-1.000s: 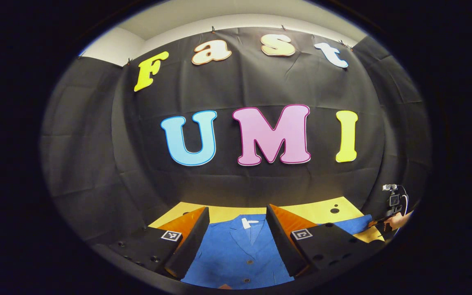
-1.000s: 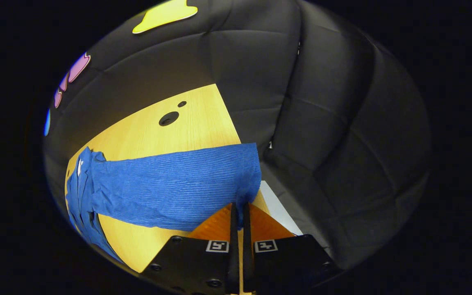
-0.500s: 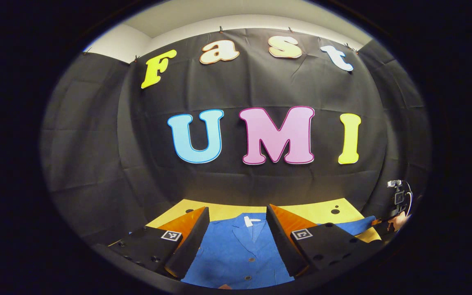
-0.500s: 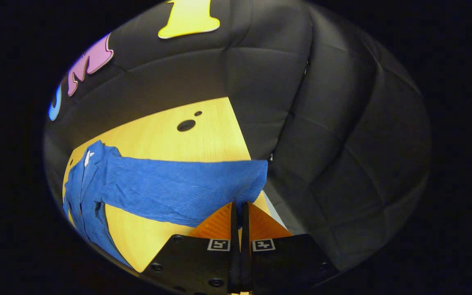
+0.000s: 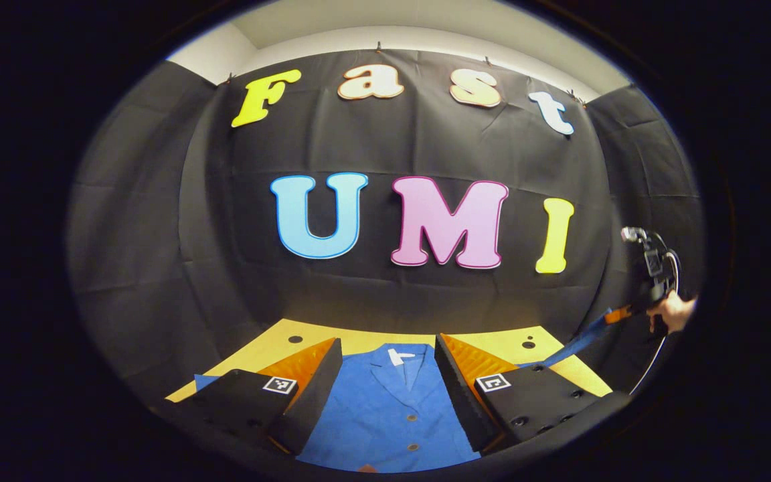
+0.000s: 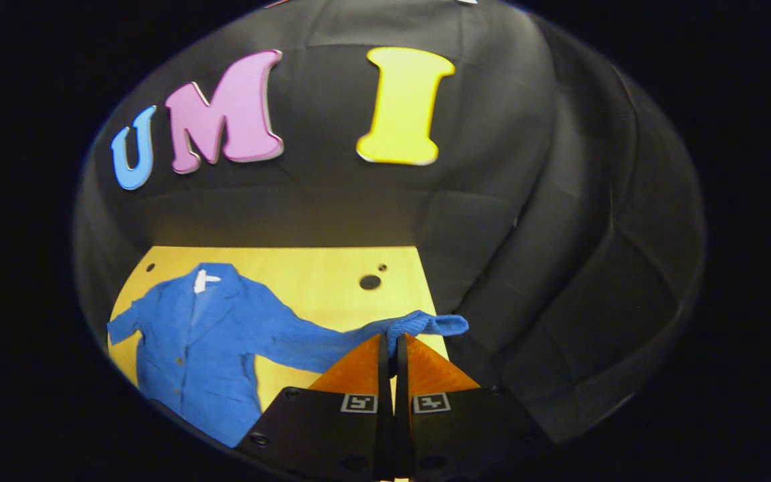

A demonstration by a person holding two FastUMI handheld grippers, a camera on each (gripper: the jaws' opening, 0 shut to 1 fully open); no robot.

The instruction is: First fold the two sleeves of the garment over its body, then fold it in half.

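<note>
While the left gripper hovers spread above the jacket, the right gripper pinches its sleeve.

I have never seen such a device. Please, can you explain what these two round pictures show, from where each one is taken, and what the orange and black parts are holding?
A person holds a two-finger tool in each hand; a camera rides on each. The left gripper view looks along the left gripper, open above a blue jacket lying on a yellow table. Far right there you see the person's hand with the other tool. The right gripper view looks along the right gripper, whose fingers are shut on the sleeve, lifted off the table toward the jacket's body.
</note>
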